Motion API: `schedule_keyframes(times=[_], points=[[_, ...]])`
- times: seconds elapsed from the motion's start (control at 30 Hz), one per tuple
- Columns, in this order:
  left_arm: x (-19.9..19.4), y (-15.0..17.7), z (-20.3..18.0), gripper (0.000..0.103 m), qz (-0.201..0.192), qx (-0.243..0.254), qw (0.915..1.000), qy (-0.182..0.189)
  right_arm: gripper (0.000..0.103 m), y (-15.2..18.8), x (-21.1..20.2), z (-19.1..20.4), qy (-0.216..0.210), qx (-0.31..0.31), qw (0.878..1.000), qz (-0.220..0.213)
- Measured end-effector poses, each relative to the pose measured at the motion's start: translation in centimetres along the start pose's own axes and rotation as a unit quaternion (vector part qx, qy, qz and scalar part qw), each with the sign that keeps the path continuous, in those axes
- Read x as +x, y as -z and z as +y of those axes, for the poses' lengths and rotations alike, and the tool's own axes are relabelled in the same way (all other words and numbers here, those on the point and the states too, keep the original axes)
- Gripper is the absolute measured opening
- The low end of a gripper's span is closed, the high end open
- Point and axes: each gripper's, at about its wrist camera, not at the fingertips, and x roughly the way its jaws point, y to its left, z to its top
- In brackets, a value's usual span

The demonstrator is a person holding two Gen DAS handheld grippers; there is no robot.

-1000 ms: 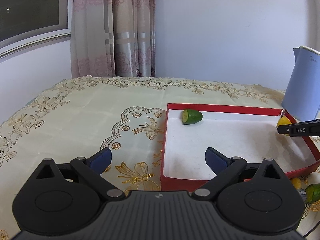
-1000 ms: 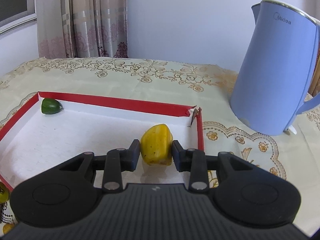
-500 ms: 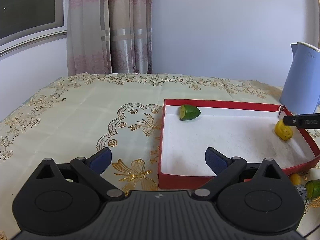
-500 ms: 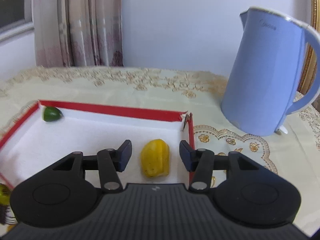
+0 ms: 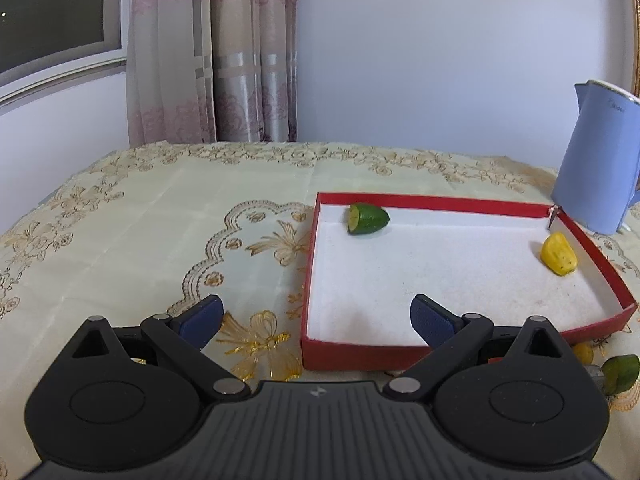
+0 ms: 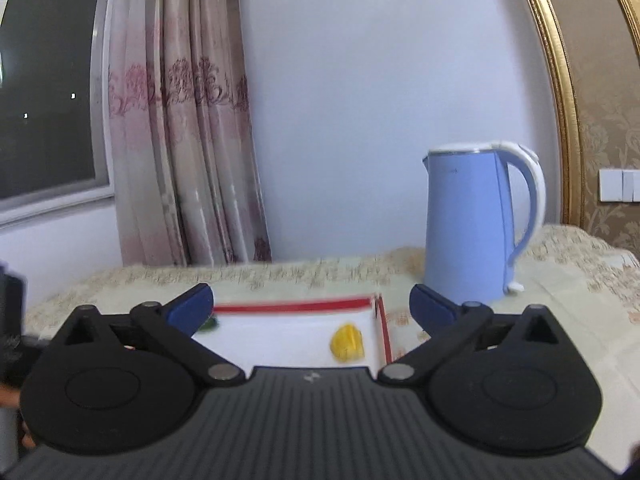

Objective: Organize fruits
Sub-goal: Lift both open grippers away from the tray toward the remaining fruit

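Note:
A red box (image 5: 436, 201) with a white floor lies on the tablecloth. In its far left corner rests a green fruit half (image 5: 367, 219); a yellow fruit piece (image 5: 558, 254) lies alone by its right wall. My left gripper (image 5: 316, 316) hovers open over the box's near left corner, nothing between its fingers. In the blurred right wrist view my right gripper (image 6: 311, 303) is still opening wide, pulled back and raised from the box (image 6: 294, 305), with the yellow piece (image 6: 347, 343) lying free well beyond it. More fruit, a yellow bit (image 5: 583, 353) and a green piece (image 5: 621, 368), sits outside the box's near right corner.
A blue electric kettle (image 6: 472, 226) (image 5: 596, 168) stands just behind the box's right far corner. Curtains and a wall close off the far side. A patterned tablecloth (image 5: 140, 220) covers the table left of the box. A dark object and part of a hand show at the right wrist view's left edge.
My right gripper opened and let go of the yellow fruit piece in the box, then drew back and up, out of the left wrist view. The left gripper stayed put.

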Motion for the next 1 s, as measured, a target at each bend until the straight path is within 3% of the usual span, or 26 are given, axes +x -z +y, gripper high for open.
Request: schedule_keyframes(times=[0.1, 0.33, 0.5, 0.6, 0.67, 0.83, 0.93, 1.0], points=[[-0.9, 0.1, 0.0, 0.101, 0.001, 0.007, 1.0, 0.0, 0.103, 0.9, -0.9, -0.7, 0.01, 0.021, 1.0, 0.016], [-4.4, 2.0, 2.2, 0.101, -0.014, 0.005, 0.9996, 0.023, 0.103, 3.1, -1.9, -2.3, -0.043, 0.078, 0.995, 0.033], [-5.8, 4.0, 3.0, 0.101, -0.013, 0.004, 0.9984, 0.055, 0.103, 4.2, -2.1, -0.9, -0.047, 0.049, 0.997, 0.031], [-6.3, 5.0, 2.0, 0.101, -0.02, 0.052, 0.9952, 0.08, 0.103, 4.6, -2.4, -0.1, -0.048, 0.027, 0.998, 0.031], [-6.4, 5.6, 0.9, 0.101, -0.038, 0.105, 0.9901, 0.085, 0.103, 4.8, -2.4, 0.4, -0.045, 0.016, 0.998, 0.033], [-6.2, 6.5, -0.9, 0.101, -0.065, 0.227, 0.9623, 0.135, 0.103, 5.1, -2.6, 0.7, -0.047, 0.011, 0.998, 0.038], [-5.8, 6.7, -1.1, 0.101, -0.065, 0.272, 0.9466, 0.161, 0.103, 5.2, -2.6, 0.5, -0.042, 0.013, 0.998, 0.039], [-5.4, 6.5, -0.9, 0.101, -0.061, 0.289, 0.941, 0.165, 0.103, 5.3, -2.6, 0.4, -0.04, 0.013, 0.998, 0.04]])
